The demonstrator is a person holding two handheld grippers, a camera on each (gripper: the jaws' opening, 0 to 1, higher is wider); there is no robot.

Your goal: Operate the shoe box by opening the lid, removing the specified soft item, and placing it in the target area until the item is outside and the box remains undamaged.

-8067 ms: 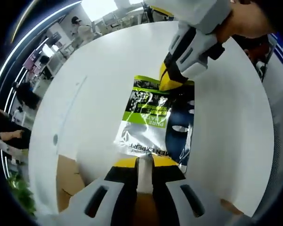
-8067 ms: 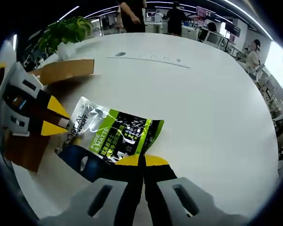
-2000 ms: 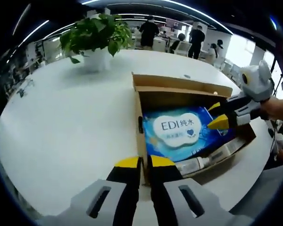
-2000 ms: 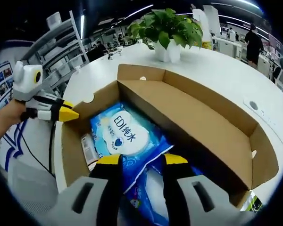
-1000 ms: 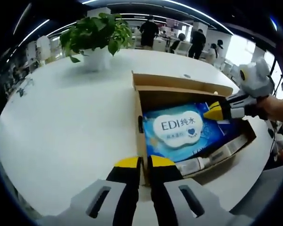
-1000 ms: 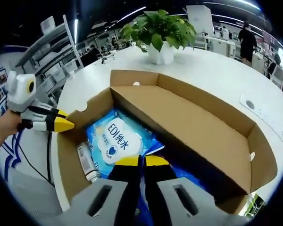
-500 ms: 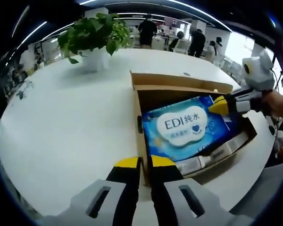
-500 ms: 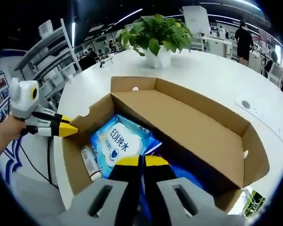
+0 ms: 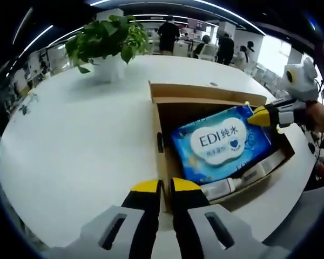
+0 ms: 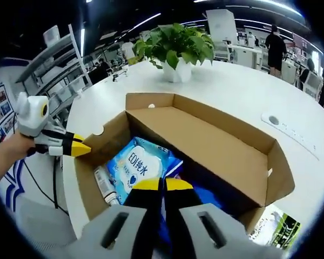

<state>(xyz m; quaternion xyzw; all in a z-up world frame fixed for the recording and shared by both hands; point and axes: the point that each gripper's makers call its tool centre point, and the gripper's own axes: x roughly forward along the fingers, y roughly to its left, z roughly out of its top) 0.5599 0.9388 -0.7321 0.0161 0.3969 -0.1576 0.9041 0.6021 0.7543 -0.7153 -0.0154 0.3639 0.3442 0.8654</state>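
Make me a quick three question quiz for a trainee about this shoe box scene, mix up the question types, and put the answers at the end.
1. True or false: the box lid is shut.
2. What is the right gripper shut on? A) the blue wipes pack B) the white tube C) the plant
3. Fill in: the left gripper sits shut at the box's near ____.

Key
1. False: the lid stands open and the contents show.
2. A: in the left gripper view its tips meet the pack's far corner, which is tilted up.
3. Wall: its tips are at the cardboard edge; whether they pinch it I cannot tell.
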